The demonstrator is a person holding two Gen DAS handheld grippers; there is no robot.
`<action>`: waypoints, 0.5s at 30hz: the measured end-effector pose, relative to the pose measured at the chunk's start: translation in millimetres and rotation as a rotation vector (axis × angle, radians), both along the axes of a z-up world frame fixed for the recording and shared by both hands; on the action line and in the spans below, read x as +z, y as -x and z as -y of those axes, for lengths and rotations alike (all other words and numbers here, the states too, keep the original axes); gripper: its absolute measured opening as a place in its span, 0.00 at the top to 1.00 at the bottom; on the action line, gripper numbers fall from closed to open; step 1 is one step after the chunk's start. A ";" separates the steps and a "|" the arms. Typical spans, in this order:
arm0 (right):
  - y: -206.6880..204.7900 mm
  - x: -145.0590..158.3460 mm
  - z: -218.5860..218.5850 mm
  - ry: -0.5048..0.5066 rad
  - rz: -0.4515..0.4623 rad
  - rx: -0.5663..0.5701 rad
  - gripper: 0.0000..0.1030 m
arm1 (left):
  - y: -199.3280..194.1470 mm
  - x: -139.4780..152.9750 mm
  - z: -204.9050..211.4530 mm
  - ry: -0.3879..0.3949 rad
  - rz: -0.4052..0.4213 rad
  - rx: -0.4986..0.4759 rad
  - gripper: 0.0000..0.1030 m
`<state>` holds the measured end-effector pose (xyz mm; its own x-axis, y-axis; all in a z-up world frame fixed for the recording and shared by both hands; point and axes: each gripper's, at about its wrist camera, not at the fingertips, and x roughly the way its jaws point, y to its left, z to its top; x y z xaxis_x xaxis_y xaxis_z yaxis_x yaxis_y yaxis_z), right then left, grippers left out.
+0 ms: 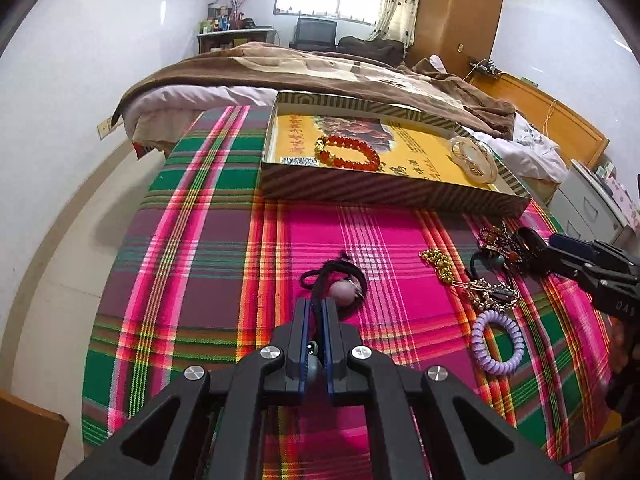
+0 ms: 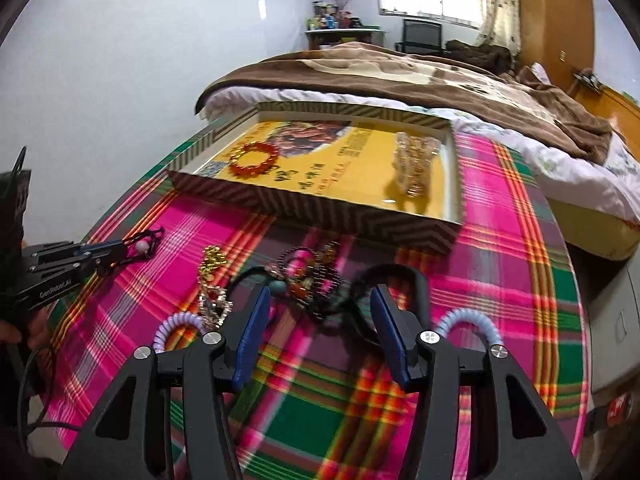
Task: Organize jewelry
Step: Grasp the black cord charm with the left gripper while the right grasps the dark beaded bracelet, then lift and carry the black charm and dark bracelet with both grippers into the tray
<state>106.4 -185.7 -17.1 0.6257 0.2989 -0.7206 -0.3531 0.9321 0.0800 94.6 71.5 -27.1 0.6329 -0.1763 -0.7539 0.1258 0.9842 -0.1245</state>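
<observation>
My left gripper (image 1: 316,304) is shut on a black cord with a pink bead (image 1: 345,292) and holds it just above the plaid cloth; it also shows in the right wrist view (image 2: 138,246). My right gripper (image 2: 320,300) is open over a tangled pile of dark beaded jewelry (image 2: 316,276). A shallow striped box (image 1: 360,196) holds a red bead bracelet (image 1: 348,152) and a pale bracelet (image 1: 474,158). A gold chain (image 1: 438,262), a rhinestone clip (image 1: 492,294) and a purple coil hair tie (image 1: 496,340) lie on the cloth.
The plaid cloth (image 1: 192,240) covers a table that drops off at the left. A bed with a brown blanket (image 1: 320,72) stands behind the box. A light blue coil tie (image 2: 468,320) lies by my right finger. A grey cabinet (image 1: 592,208) stands at the right.
</observation>
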 end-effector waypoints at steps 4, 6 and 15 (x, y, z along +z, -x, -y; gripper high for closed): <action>-10.5 -5.9 -11.0 0.016 -0.016 0.024 0.60 | -3.1 -2.5 1.3 0.001 -0.013 0.001 0.94; -16.6 -8.1 -12.4 0.014 -0.030 0.020 0.60 | -4.3 -3.9 0.9 0.008 -0.022 -0.003 0.93; -38.3 -19.1 -17.3 0.027 -0.096 -0.014 0.70 | -8.2 -6.3 3.1 0.014 -0.035 -0.004 0.93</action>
